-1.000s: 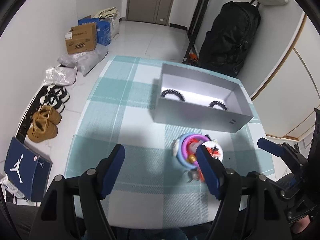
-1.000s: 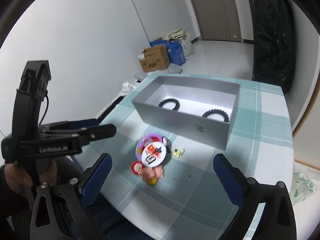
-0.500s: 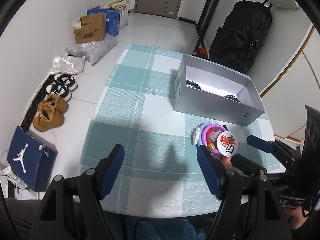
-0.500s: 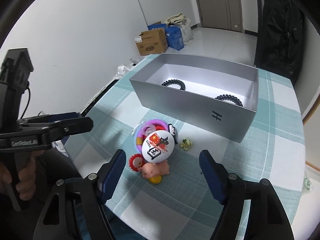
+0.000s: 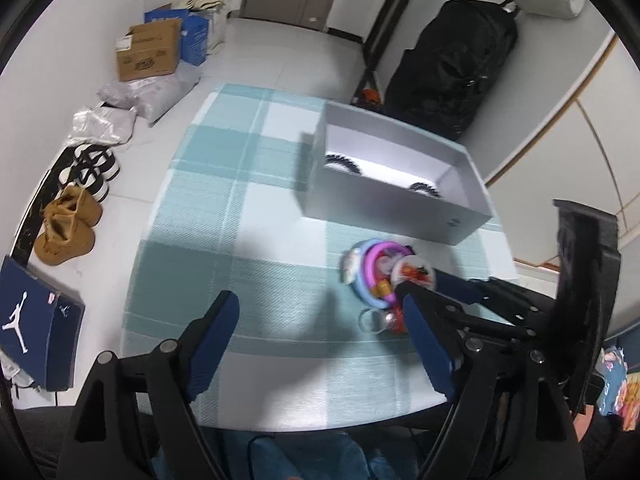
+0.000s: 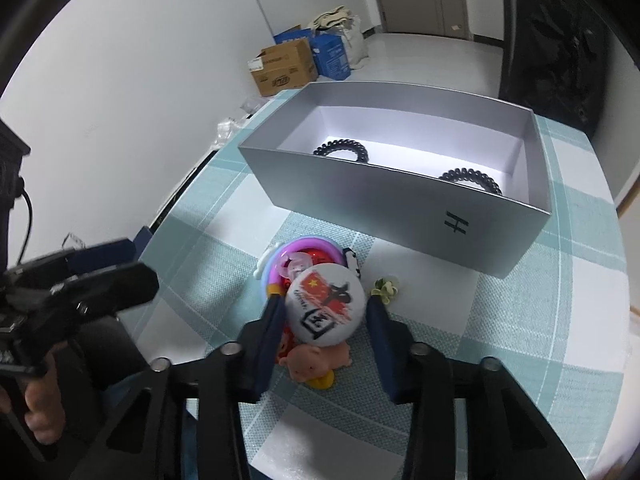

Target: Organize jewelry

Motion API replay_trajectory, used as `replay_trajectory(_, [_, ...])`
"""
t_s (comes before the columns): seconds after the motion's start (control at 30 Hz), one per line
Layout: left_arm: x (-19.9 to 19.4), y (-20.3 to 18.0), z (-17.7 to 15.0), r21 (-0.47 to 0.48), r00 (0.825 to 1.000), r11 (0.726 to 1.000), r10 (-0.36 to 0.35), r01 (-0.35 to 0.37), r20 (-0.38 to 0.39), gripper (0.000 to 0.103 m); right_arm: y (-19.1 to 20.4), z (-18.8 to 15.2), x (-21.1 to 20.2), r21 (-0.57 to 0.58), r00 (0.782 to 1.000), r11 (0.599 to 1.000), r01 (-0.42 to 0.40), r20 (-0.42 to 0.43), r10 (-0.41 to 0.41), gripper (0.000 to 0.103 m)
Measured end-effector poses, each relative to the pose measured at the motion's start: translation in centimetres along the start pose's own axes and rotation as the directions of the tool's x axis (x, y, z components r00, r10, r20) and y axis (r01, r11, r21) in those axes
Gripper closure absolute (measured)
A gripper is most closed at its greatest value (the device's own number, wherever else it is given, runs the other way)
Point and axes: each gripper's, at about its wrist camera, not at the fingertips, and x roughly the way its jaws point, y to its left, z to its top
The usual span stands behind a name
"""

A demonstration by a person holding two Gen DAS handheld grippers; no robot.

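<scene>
A pile of trinkets lies on the checked tablecloth: a round white badge (image 6: pixel 324 306) on top, a purple and blue ring (image 6: pixel 308 248), a pink pig figure (image 6: pixel 316 362), a small green flower (image 6: pixel 383 288). My right gripper (image 6: pixel 324 312) has its fingers close on both sides of the badge; contact is unclear. The pile also shows in the left wrist view (image 5: pixel 380 272). My left gripper (image 5: pixel 320 320) is open and empty, left of the pile. A grey open box (image 6: pixel 400 196) holds two black coil hair ties (image 6: pixel 342 148) (image 6: pixel 472 178).
The table's near edge (image 5: pixel 320 416) is close to both grippers. On the floor to the left are shoes (image 5: pixel 68 228), a cardboard box (image 5: pixel 146 54) and bags. A black backpack (image 5: pixel 448 72) stands behind the table.
My right gripper has moved forward and down onto the pile and its fingers have narrowed around the white badge. The left gripper has shifted slightly and stays open.
</scene>
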Motion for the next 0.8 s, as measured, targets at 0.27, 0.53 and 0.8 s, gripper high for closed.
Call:
replay_trajectory(0.27, [0.9,-0.6,-0.6,0.014,0.998,1.000,0.012,-0.011,-0.058,0.019,-0.5,0.3,-0.9,0.034,0.999,0.999,-0.016,0.032,0.015,0.086])
replay_trajectory(0.53, [2.0,-0.5,-1.1,0.014,0.993,0.999,0.038,-0.037,-0.114,0.019,-1.1,-0.1,-1.7,0.044,0.998,0.999,-0.029,0.048,0.027,0.093])
replay_trajectory(0.8, [3.4,-1.2,-1.4,0.023,0.988,0.999,0.046,-0.043,-0.144,0.019,-2.0,-0.8,-2.7,0.080,0.993,0.993,-0.086,0.083,0.079,0.096])
